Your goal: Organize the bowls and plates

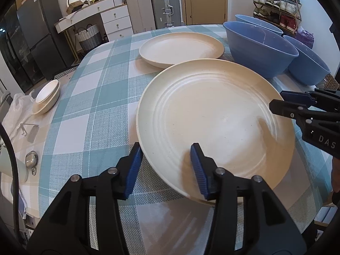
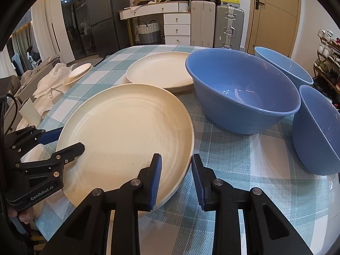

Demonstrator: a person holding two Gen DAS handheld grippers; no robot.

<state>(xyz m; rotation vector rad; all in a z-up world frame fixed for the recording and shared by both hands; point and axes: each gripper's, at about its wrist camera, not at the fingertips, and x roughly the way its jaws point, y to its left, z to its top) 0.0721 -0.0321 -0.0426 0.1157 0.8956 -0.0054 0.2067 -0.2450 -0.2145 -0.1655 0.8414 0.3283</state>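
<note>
On the checked tablecloth point(image 1: 89, 97) a large cream plate point(image 1: 212, 119) lies near the table's front edge, and both grippers straddle its rim with fingers spread and nothing clamped. The left gripper point(image 1: 166, 159) has one blue pad just outside the plate's near-left rim and the other over the plate's inner surface; the right gripper point(image 2: 176, 170) likewise has one pad over the plate and one outside the near-right rim, above the cloth. Whether any pad touches the plate cannot be told. A second cream plate point(image 2: 159, 70) lies just behind the first, toward the far edge. To its right stands a big blue bowl point(image 2: 244, 91), with two more blue bowls point(image 2: 282, 63) point(image 2: 316, 131) beside it at the table's right edge. At the left edge sit small cream dishes point(image 1: 46, 95), stacked, beside a white plastic bag point(image 1: 14, 114).
</note>
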